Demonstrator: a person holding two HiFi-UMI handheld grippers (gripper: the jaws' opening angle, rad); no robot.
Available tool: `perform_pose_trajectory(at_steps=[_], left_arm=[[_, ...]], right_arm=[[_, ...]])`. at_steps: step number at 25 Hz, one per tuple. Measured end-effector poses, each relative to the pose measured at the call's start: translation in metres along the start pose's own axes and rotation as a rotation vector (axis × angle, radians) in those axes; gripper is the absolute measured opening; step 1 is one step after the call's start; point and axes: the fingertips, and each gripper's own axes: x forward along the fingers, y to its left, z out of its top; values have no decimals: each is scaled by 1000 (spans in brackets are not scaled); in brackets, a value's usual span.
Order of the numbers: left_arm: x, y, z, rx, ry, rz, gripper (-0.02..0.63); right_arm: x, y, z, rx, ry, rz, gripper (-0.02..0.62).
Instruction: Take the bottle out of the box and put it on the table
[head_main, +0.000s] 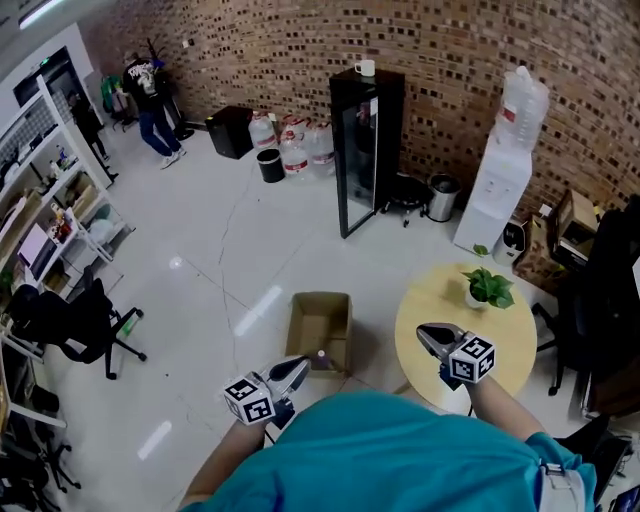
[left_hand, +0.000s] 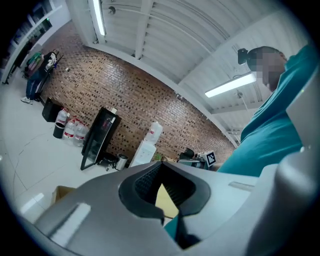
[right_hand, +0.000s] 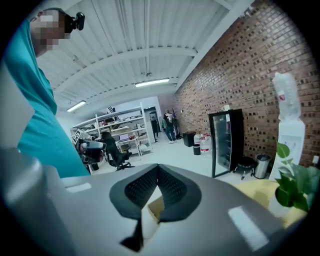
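Both grippers have their jaws closed on nothing: left gripper (head_main: 298, 368) hangs by the box (head_main: 318, 312), right gripper (head_main: 428, 334) over the table (head_main: 430, 300). The bottle (head_main: 322, 354) sits in the box, cap showing. Advice: open the jaws first, lower straight, clamp squarely below the cap.

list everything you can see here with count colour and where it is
open cardboard box: 1, brown, floor ahead
bottle: 1, only a pinkish top shows, inside box's near end
round yellow table: 1, yellow, right of box
potted leafy plant: 1, green, white pot, on table
glass-door fridge: 1, black, against brick wall
white mug: 1, white, on fridge top
water dispenser: 1, white, right of fridge
large water jugs: several, clear, floor left of fridge
office chair: 1, black, far left
left gripper: 1, grey, jaws shut, empty, by box
right gripper: 1, grey, jaws shut, empty, over table
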Motion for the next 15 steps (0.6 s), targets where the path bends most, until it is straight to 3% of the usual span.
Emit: perform_pose_trajectory(at_steps=[4,9,12,15], left_arm=[[-38,98,-4,36,20,22,0],[-105,186,3,27,50,24,0],[-99,225,14,-25,56,35,0],[-59,255,29,-60,86,77,0]], right_arm=[[100,-19,-16,7,29,-6,2],[218,20,-12,-45,102,16,2],[265,8,6,-39,136,46,3],[295,-38,23,-25,161,98,3]])
